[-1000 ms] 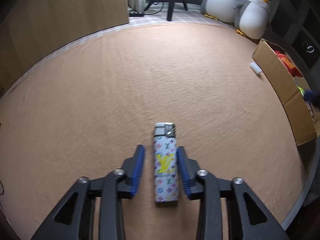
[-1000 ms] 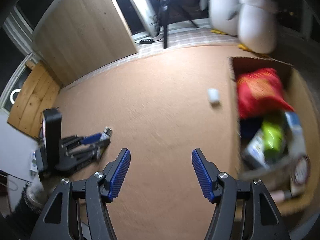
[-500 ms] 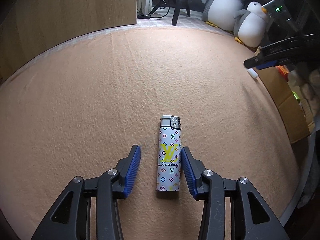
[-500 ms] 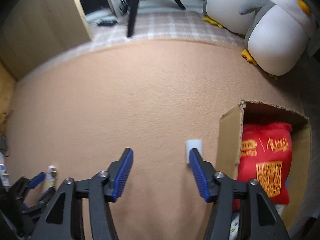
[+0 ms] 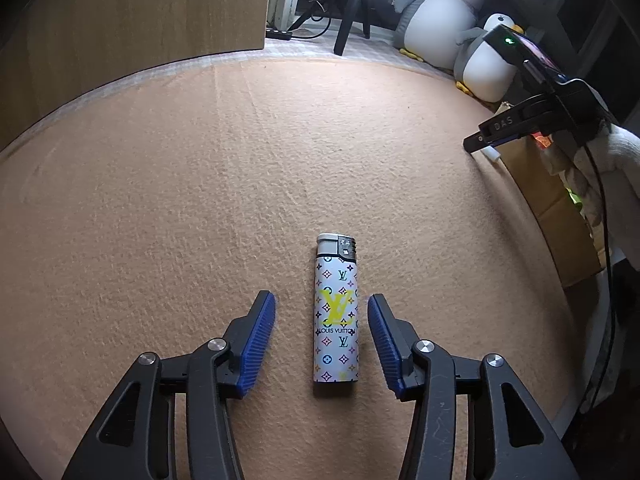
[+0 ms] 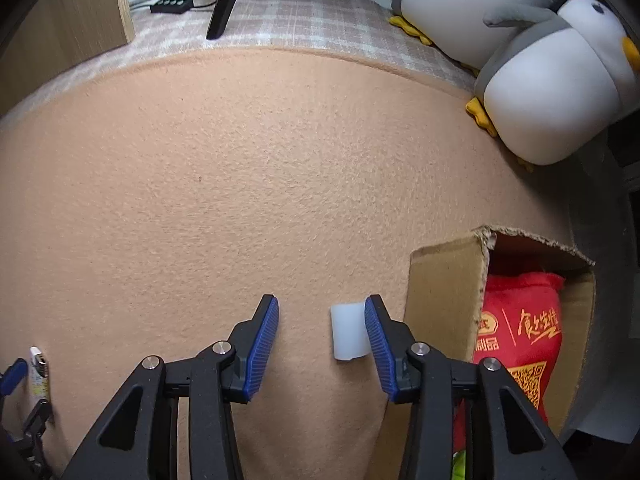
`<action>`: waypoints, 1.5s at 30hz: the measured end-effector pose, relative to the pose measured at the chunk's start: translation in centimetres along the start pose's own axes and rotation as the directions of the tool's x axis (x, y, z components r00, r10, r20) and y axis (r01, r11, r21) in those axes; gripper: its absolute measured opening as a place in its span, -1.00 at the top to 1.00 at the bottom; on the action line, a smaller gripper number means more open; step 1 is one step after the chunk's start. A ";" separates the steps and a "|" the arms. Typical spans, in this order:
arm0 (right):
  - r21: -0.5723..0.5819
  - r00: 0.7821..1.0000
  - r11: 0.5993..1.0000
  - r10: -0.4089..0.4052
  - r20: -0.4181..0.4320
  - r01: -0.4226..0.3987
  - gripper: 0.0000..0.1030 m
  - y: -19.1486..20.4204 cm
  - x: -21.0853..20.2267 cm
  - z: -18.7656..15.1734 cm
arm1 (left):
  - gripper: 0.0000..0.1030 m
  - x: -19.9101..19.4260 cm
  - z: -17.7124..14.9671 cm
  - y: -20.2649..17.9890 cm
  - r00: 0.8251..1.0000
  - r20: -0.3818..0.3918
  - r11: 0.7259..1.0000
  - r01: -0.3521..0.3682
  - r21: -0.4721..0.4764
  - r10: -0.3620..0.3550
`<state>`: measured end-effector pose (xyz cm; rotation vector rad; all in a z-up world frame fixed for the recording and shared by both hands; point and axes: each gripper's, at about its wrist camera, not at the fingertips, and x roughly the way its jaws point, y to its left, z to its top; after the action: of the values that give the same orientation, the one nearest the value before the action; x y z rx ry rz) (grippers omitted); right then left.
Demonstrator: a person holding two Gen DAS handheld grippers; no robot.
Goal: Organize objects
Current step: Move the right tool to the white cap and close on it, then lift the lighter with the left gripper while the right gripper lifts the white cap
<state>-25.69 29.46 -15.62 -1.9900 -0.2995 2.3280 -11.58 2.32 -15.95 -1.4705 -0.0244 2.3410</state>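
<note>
Left gripper [image 5: 321, 340] tilts down, jaws opening, clear of the lighter [image 5: 337, 314]; right gripper [image 6: 322, 346], steeper, closing, straddles a white cap [image 6: 349, 332].

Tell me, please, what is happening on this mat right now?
A person is tidying small items with two handheld grippers. The left gripper straddles a patterned lighter lying flat on the peach mat; its jaws have just been opening, and the pads stand clear of the lighter. The right gripper points down over a small white cylinder beside the cardboard box, which holds a red bag. Its jaws have just been closing, but the left pad is still well clear.
</note>
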 end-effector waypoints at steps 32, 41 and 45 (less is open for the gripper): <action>0.034 0.938 0.937 0.347 0.021 -0.348 0.88 0.0 -3.9 -4.1 | -0.09 0.7 0.8 0.4 1.000 0.002 1.000 0.019 -0.013 -0.019; -0.007 0.889 0.890 0.455 0.048 -0.455 0.87 5.9 -5.6 -9.9 | -0.11 0.7 0.9 0.3 1.000 -0.011 1.000 0.003 -0.014 -0.003; -0.029 0.883 0.887 0.461 0.085 -0.460 0.80 7.2 -5.3 -10.7 | -0.11 0.7 1.0 0.0 1.000 -0.019 1.000 -0.013 -0.015 0.013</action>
<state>-13.75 22.61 -13.43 -2.1553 0.1909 2.6915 -12.73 2.70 -16.16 -1.5042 -0.0275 2.3422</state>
